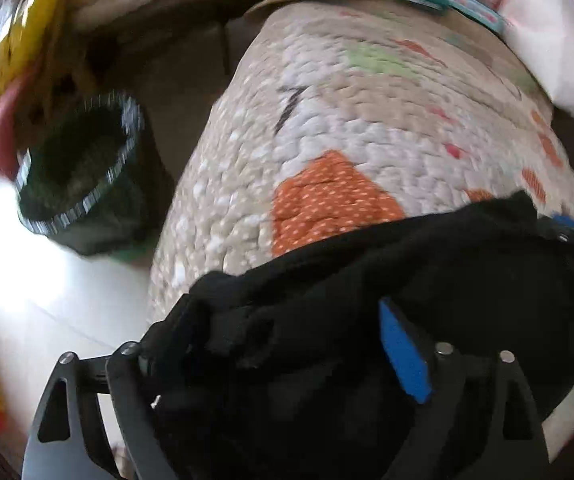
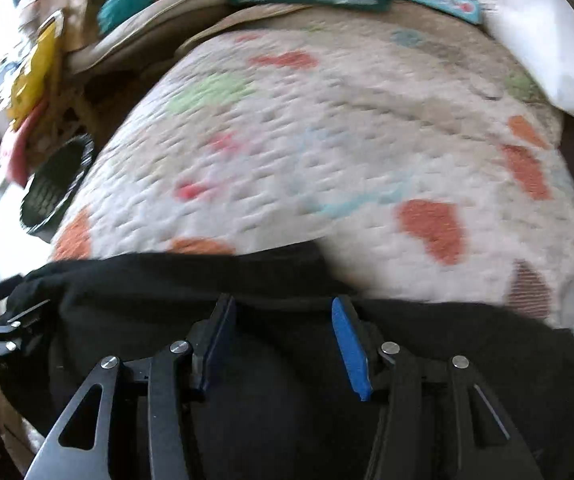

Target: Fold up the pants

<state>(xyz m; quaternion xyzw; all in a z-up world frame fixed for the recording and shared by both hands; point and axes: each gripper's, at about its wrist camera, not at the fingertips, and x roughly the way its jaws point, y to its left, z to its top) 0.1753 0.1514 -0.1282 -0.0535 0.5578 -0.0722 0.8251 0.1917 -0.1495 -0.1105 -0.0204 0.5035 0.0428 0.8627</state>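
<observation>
From the left wrist, the black pants (image 1: 367,280), soft and rumpled, lie bunched at the near edge of a bed under a quilted cream cover (image 1: 347,128) with orange patches, and the left hand-held gripper (image 1: 279,352) stands released, its one visible blue pad beside loose cloth, with one round dark basket (image 1: 75,168) on the pale floor. From the right wrist, the same pants (image 2: 167,280) spread in a flat dark band along the cover's (image 2: 327,140) near edge, and the right hand-held gripper (image 2: 287,340) hangs released above them, two blue pads apart.
</observation>
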